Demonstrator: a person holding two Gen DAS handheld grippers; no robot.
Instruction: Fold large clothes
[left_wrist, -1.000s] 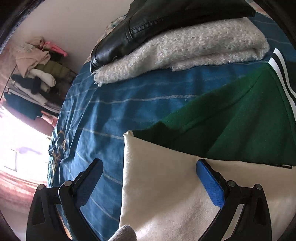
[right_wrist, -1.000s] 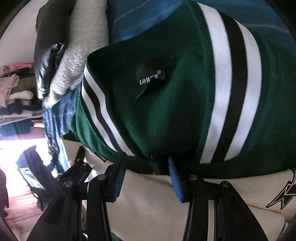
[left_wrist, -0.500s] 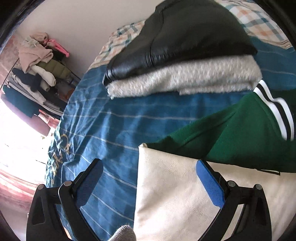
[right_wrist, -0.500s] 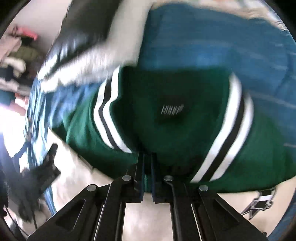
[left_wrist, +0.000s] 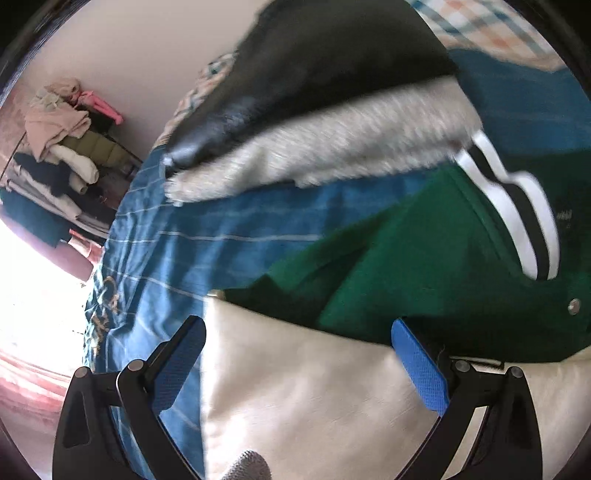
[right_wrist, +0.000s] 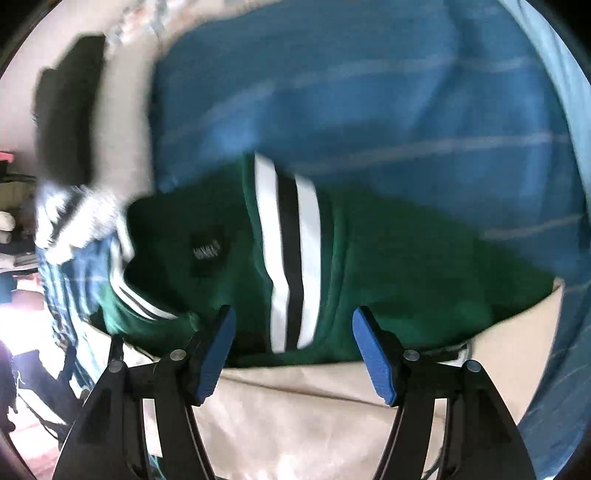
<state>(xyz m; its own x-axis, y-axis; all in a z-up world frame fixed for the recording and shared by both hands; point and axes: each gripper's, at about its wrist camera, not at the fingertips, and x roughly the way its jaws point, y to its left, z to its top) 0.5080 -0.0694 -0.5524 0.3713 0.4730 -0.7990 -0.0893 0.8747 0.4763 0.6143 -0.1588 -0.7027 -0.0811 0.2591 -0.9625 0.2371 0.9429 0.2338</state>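
A green varsity jacket (left_wrist: 413, 266) with cream sleeves (left_wrist: 306, 398) and a white-and-black striped collar (left_wrist: 517, 206) lies on the blue bedspread (left_wrist: 207, 236). My left gripper (left_wrist: 299, 354) is open and empty, hovering over the cream sleeve near the jacket's left edge. In the right wrist view the jacket (right_wrist: 388, 258) shows its collar stripes (right_wrist: 288, 258) and a black label (right_wrist: 207, 251). My right gripper (right_wrist: 291, 350) is open and empty just above the collar area and the cream sleeve (right_wrist: 314, 413).
A folded fuzzy grey sweater (left_wrist: 332, 147) with a black leather jacket (left_wrist: 325, 62) on top sits at the far side of the bed. A rack of piled clothes (left_wrist: 59, 155) stands by the wall at left. A plaid pillow (left_wrist: 491, 26) lies at the bed's head.
My right gripper was shut at the collar half a second ago and now stands open, pulled back from it. The left gripper stayed open and shifted slightly; the view is motion-blurred.
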